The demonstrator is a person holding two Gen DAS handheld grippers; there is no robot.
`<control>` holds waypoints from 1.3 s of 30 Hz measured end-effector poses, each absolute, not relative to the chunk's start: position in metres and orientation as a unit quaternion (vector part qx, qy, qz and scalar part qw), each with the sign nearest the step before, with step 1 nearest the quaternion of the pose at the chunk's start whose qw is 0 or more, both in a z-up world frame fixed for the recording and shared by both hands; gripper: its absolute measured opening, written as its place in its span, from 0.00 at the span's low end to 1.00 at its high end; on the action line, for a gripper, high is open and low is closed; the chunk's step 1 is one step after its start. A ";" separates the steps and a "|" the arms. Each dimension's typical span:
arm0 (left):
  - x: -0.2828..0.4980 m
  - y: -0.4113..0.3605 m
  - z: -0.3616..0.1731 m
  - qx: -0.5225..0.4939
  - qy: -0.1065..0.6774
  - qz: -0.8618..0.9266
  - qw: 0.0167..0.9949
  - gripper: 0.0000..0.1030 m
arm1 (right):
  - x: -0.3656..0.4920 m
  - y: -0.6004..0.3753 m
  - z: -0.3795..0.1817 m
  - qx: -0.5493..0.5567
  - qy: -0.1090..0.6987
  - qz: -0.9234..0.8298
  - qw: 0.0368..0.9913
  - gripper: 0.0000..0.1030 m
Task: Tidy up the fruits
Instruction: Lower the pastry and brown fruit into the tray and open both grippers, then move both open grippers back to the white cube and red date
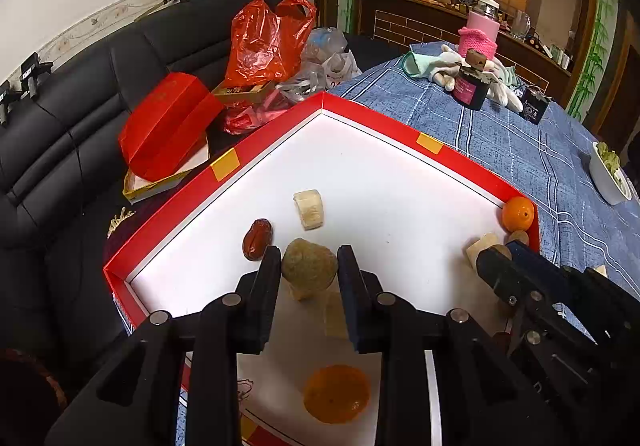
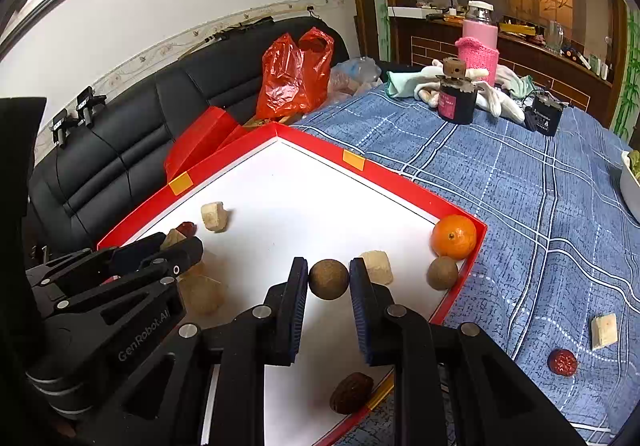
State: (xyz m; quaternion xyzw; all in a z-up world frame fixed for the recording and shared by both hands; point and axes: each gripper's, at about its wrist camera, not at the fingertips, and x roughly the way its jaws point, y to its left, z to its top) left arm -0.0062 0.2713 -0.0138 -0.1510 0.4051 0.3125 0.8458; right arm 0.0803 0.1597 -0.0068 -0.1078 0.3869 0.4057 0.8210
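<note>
A red-rimmed white tray (image 1: 400, 126) lies on the blue checked cloth. My left gripper (image 1: 309, 255) is shut on a lumpy green-brown fruit (image 1: 308, 272) just over the tray floor. Beside it lie a red date (image 1: 257, 244) and a pale cube (image 1: 309, 208). An orange (image 1: 336, 392) sits below the fingers. My right gripper (image 2: 329, 269) is shut on a round brown fruit (image 2: 329, 280) above the tray (image 2: 400, 174). In the tray's right corner rest an orange (image 2: 454, 236), a second brown ball (image 2: 442, 272) and a pale cube (image 2: 378, 266). A dark wrinkled fruit (image 2: 351, 392) lies near the tray's front rim.
Outside the tray, a pale cube (image 2: 604, 330) and a red round fruit (image 2: 562, 362) lie on the cloth. A dark jar (image 2: 456, 100), pink bottle (image 2: 478, 42), gloves and a white dish (image 2: 630, 186) stand farther back. A black sofa (image 1: 80, 134) holds red bags and boxes.
</note>
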 end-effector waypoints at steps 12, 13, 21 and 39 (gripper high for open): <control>-0.007 0.274 -0.010 -0.154 0.400 0.317 0.846 0.26 | 0.080 0.160 -0.006 -0.109 0.387 0.403 0.822 0.21; -0.007 0.275 -0.008 -0.157 0.399 0.316 0.846 0.26 | 0.080 0.160 -0.006 -0.109 0.387 0.403 0.822 0.21; -0.019 0.272 0.019 -0.161 0.336 0.338 0.864 0.63 | 0.074 0.155 0.006 -0.102 0.368 0.408 0.829 0.58; 0.025 0.144 0.025 -0.089 0.341 0.169 0.920 0.71 | 0.138 -0.034 0.006 -0.055 0.375 0.269 0.886 0.61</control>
